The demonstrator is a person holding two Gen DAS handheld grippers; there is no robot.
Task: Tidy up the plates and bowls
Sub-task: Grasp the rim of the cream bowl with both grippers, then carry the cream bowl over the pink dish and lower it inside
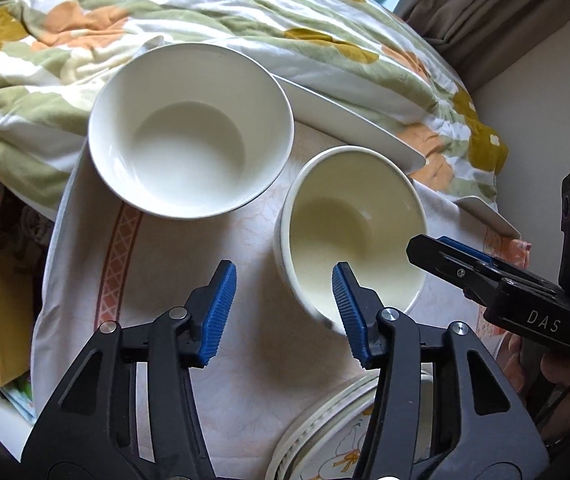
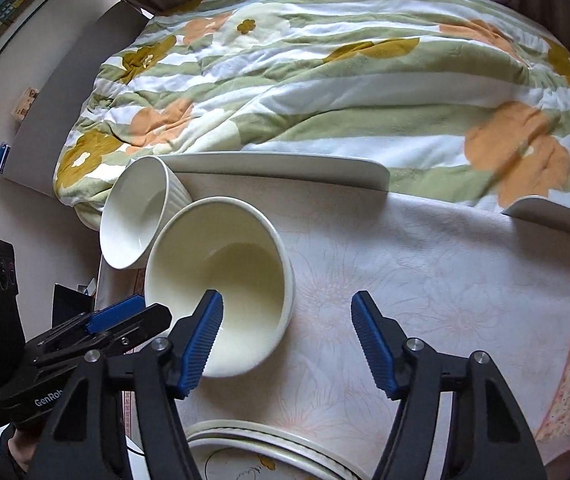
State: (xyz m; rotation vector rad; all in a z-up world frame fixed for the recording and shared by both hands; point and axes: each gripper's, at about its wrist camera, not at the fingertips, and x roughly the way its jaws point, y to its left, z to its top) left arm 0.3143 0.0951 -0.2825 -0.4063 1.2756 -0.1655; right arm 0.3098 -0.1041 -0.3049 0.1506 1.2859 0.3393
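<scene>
- Left wrist view: my left tongs hang spread wide above the bench, gripping nothing; the right pad sits over the near rim of the cream bowl.
- The white bowl stands farther back and to the left, close to the cream bowl without touching it, as far as I can see.
- A long white plate lies behind both bowls, against the flowered quilt.
- A patterned plate sits at the near edge, partly under my tongs.
- The right tongs come in from the right beside the cream bowl; from here I cannot tell their gap.
- Right wrist view: my right tongs are wide apart and hold nothing, the left pad overlapping the cream bowl's opening.
- The white bowl looks to be just behind it, rims overlapping in this view.
- The left tongs show at the left edge.
</scene>
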